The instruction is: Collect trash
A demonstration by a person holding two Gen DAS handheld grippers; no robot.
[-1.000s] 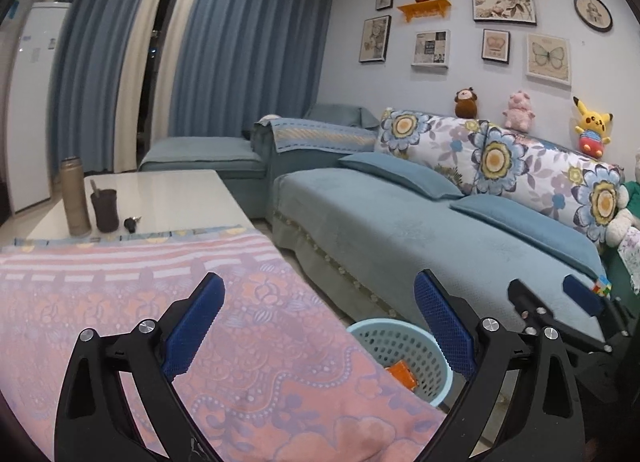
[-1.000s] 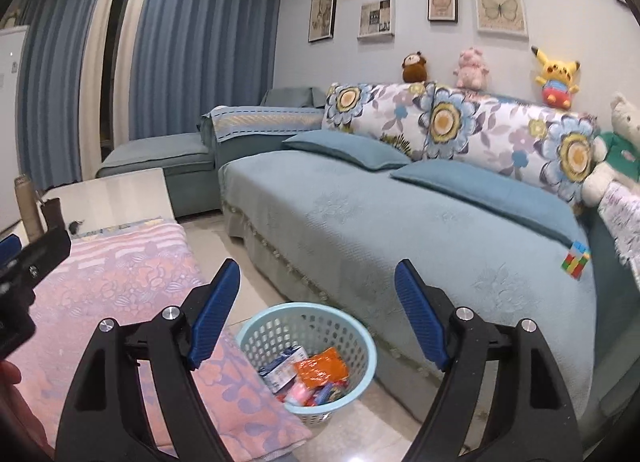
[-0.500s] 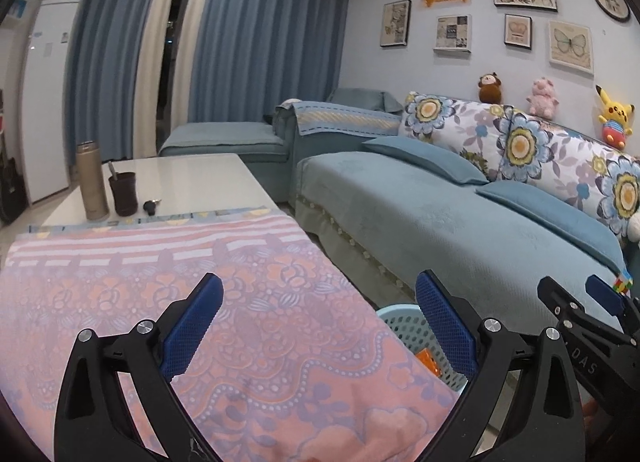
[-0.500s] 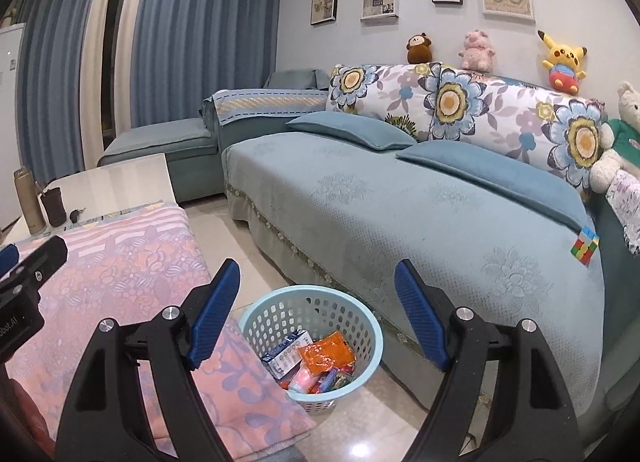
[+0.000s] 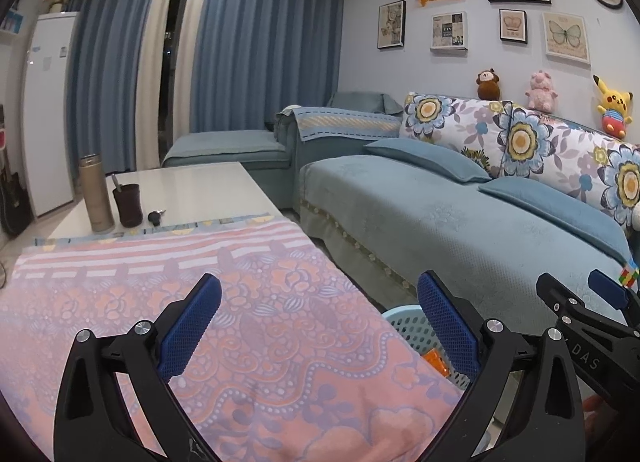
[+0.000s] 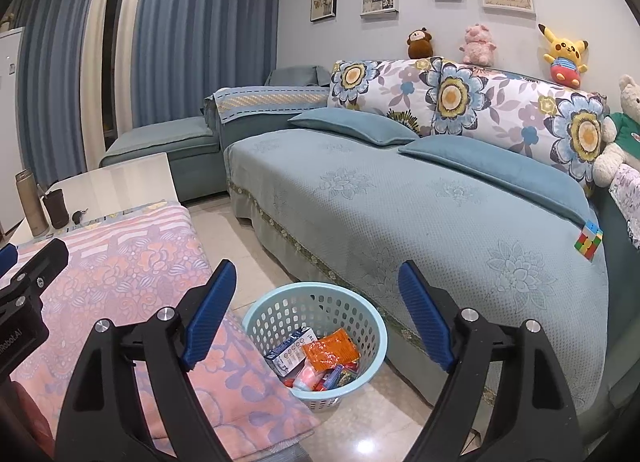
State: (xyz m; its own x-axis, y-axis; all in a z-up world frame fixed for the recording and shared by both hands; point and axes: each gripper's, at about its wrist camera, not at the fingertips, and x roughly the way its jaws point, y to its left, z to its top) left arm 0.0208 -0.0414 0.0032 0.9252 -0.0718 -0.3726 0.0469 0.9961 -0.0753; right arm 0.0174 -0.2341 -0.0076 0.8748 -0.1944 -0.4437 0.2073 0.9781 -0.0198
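A pale blue plastic basket (image 6: pixel 256 308) stands on the floor between the table and the sofa. It holds trash: an orange packet (image 6: pixel 330 350), a blue and white box (image 6: pixel 290 350) and small wrappers. My right gripper (image 6: pixel 317 268) hovers above the basket; its jaws are opening and nothing is between them. My left gripper (image 5: pixel 319 282) is open and empty over the pink patterned cloth (image 5: pixel 240 342) on the table. In the left wrist view only the basket's rim (image 5: pixel 404 322) shows, behind a blue pad.
A bronze flask (image 5: pixel 95 194), a dark cup (image 5: pixel 128 206) and keys (image 5: pixel 156 217) stand on the white tabletop beyond the cloth. The blue sofa (image 6: pixel 400 202) runs along the right, with a colour cube (image 6: pixel 588 240) on its seat. A strip of tiled floor (image 6: pixel 380 422) lies between.
The left wrist view has swung a little, so the room now sits farther right in it. The right gripper's jaws stand slightly wider. The basket and its contents have not moved.
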